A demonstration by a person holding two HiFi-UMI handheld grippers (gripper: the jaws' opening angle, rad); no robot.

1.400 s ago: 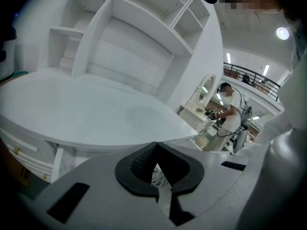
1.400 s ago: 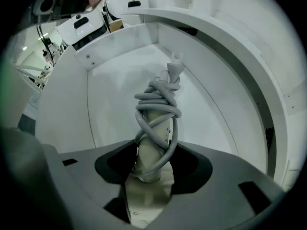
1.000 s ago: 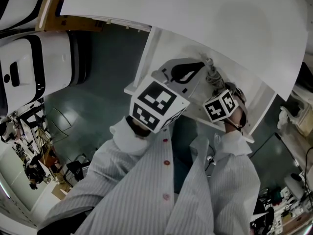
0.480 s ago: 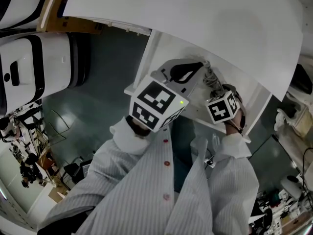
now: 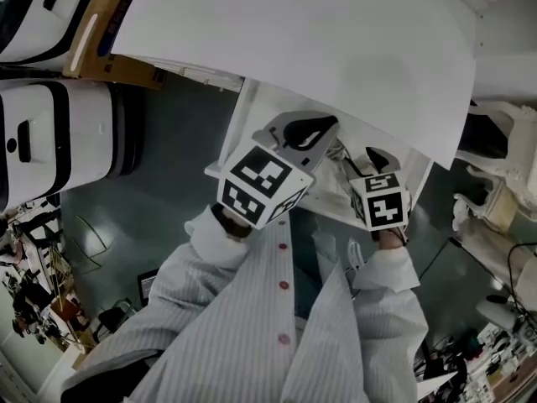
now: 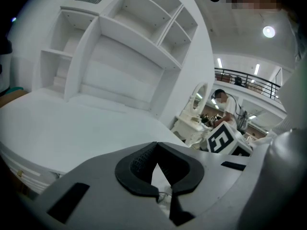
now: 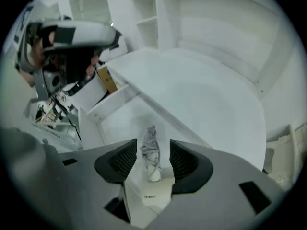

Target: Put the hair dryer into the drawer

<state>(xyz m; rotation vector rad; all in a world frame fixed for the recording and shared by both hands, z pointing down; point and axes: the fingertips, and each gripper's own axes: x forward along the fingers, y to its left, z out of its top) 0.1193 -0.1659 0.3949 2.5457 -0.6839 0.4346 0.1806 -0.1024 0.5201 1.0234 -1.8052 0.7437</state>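
Observation:
The white hair dryer [image 7: 154, 189] lies on the bottom of the open white drawer [image 7: 113, 102], with its grey cord [image 7: 150, 150] bundled at the far end. In the right gripper view my right gripper [image 7: 153, 158] is open; its jaws stand either side of the cord without touching it. The head view shows this gripper [image 5: 374, 155] at the drawer's front right, with a bit of cord [image 5: 339, 153] beside it. My left gripper [image 5: 323, 126] hovers over the left part of the drawer [image 5: 250, 101]. Its jaw tips meet in the left gripper view [image 6: 156, 145], with nothing held.
The white tabletop [image 5: 336, 49] overhangs the back of the drawer. White vanity shelves [image 6: 120, 47] rise behind it. A white machine [image 5: 50, 133] and a brown box [image 5: 109, 49] stand to the left on the grey floor. A person [image 6: 223, 102] sits far off.
My right gripper has drawn back toward the drawer's front and sits higher, away from the cord. The left gripper has hardly moved. The head camera has shifted a little.

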